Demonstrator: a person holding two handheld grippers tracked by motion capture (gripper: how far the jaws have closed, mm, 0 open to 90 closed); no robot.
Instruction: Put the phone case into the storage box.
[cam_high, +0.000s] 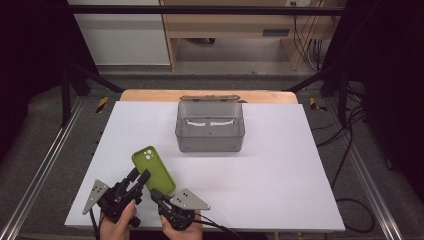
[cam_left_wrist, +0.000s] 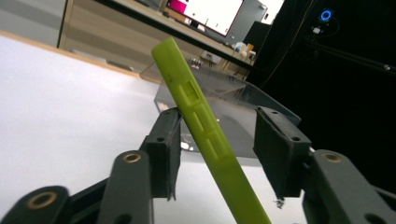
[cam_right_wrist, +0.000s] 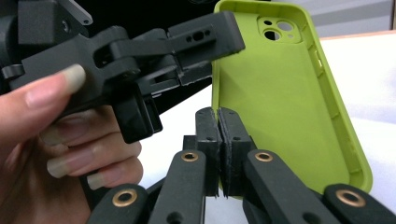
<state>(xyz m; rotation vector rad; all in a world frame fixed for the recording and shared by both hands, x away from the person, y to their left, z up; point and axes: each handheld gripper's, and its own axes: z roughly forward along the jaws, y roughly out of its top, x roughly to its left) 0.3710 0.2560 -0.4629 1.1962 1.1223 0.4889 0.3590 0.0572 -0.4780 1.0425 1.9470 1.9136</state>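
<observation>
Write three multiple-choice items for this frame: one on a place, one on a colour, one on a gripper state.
1. Where does the clear grey plastic box stand?
A. far middle of the white table
B. near left corner
C. on the floor

2. What colour is the soft phone case?
A. black
B. lime green
C. red

3. How does the right gripper stand?
A. wide open
B. shut on the case's edge
C. shut on nothing

Key:
1 A: the high view shows the box on the white table, beyond both grippers.
2 B: the case is lime green in every view.
3 B: the right gripper view shows its pads pressed together on the case's lower edge.
</observation>
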